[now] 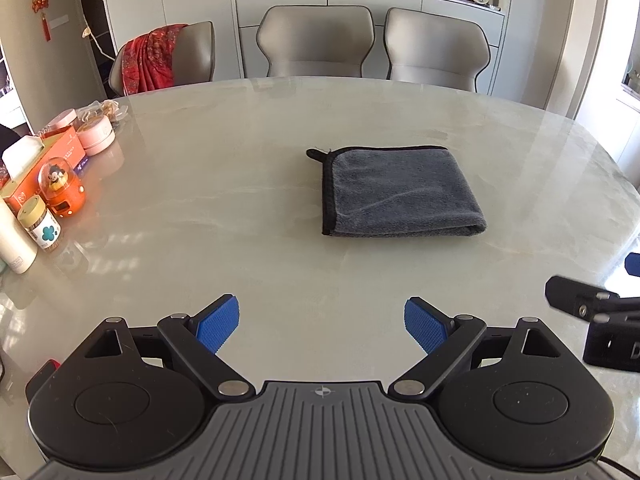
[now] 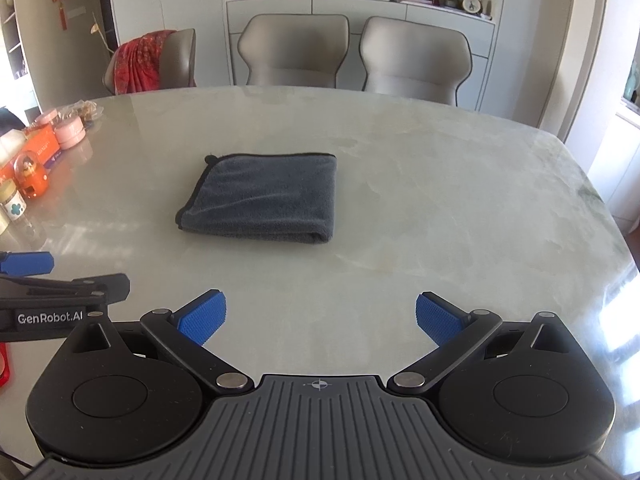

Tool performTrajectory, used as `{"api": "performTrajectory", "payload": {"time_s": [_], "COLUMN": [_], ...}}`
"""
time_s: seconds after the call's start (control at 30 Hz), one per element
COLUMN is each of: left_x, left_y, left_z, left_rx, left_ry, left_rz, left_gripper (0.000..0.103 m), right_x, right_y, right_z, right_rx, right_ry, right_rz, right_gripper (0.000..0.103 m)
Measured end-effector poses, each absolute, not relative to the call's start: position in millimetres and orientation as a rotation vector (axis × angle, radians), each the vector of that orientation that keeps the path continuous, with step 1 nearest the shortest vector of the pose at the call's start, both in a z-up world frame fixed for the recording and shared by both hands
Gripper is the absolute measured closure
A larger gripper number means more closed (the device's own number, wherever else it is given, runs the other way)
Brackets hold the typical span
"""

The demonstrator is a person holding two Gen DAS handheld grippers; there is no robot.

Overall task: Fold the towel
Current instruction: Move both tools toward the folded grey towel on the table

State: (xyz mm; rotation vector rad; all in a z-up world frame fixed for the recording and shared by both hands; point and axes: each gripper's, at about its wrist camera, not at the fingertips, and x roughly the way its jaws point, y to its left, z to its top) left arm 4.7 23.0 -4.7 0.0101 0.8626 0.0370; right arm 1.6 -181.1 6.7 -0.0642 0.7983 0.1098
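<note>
A grey towel (image 1: 400, 192) with black trim lies folded into a flat rectangle on the pale marble table (image 1: 200, 208), its small hanging loop at the far left corner. The right wrist view has the same towel (image 2: 264, 200) left of centre. My left gripper (image 1: 320, 324) is open, well short of the towel's near edge, with nothing between its blue pads. My right gripper (image 2: 320, 318) is open too, empty, nearer than the towel and to its right. Each gripper shows at the edge of the other's view.
Along the table's left edge stand an orange toy (image 1: 62, 192), a small jar (image 1: 38, 222), an orange box (image 1: 36, 168) and pink tins (image 1: 96, 134). Three grey chairs (image 1: 316, 44) line the far side, one draped with red cloth (image 1: 150, 60).
</note>
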Motion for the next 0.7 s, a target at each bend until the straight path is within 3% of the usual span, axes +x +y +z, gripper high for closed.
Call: {"api": "performTrajectory", "payload": {"time_s": [0.17, 0.27, 0.7], "left_x": [14.7, 18.9, 55.3], "left_y": [33.0, 39.3, 53.9], "left_z": [-4.0, -6.9, -17.3], "left_rx": [0.018, 0.019, 0.043], "left_ry": [0.870, 0.873, 0.884], "left_rz": [0.055, 0.058, 0.030], "left_gripper": [0.010, 0.010, 0.010], "right_x": [9.8, 27.0, 54.6], "right_y": [-167.3, -150.2, -131.2], "right_z": [3.7, 6.4, -7.3], "right_rx": [-0.121, -0.161, -0.130], "right_ry": [0.779, 0.779, 0.756], "right_rz": [0.142, 0.169, 0.172], "right_gripper": [0.006, 0.019, 0.019]}}
